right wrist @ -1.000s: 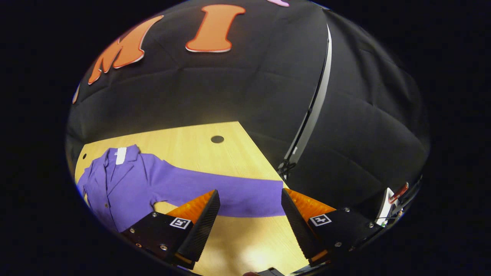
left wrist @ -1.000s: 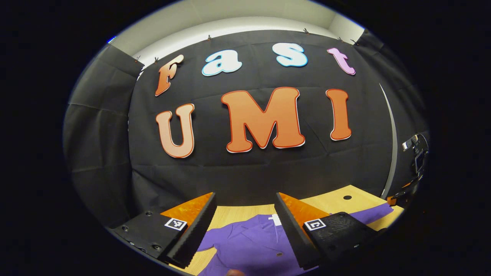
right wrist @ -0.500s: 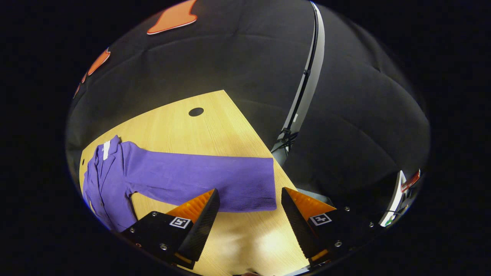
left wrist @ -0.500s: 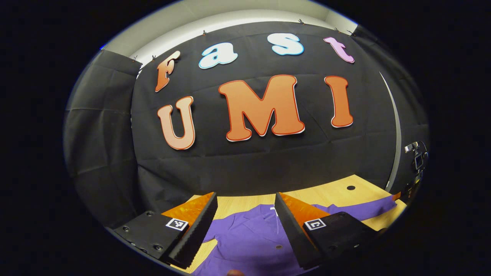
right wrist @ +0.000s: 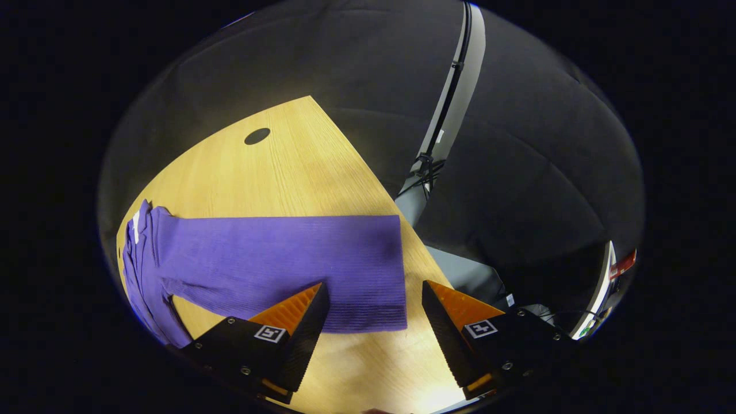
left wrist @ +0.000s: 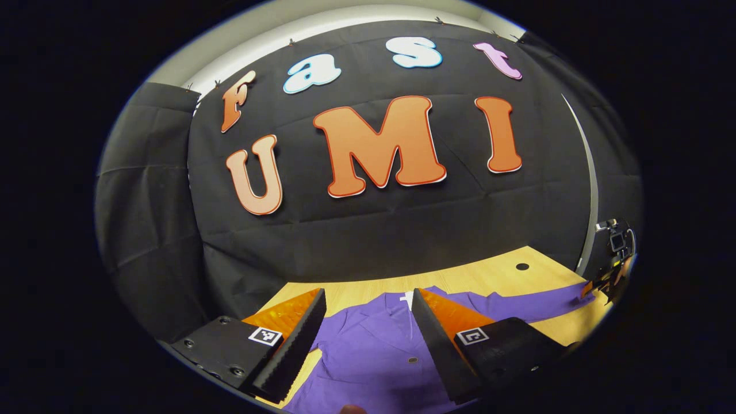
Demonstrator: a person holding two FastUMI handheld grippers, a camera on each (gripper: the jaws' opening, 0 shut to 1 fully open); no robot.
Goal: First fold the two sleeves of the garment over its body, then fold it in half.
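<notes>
I see both views sharp at the centre, with strong fisheye bending toward the rim, where straight lines bow. In the right gripper view, light falls from above onto the wooden table (right wrist: 276,178); a pale glare patch sits on the wood near the bottom edge, and the purple sleeve (right wrist: 276,259) darkens at its cuff end. The black cloth wall (right wrist: 517,172) swallows light and stays dim, its creases faintly lit. In the left gripper view, the white ceiling strip (left wrist: 322,23) is brightest, and the far right rim goes soft and murky.
</notes>
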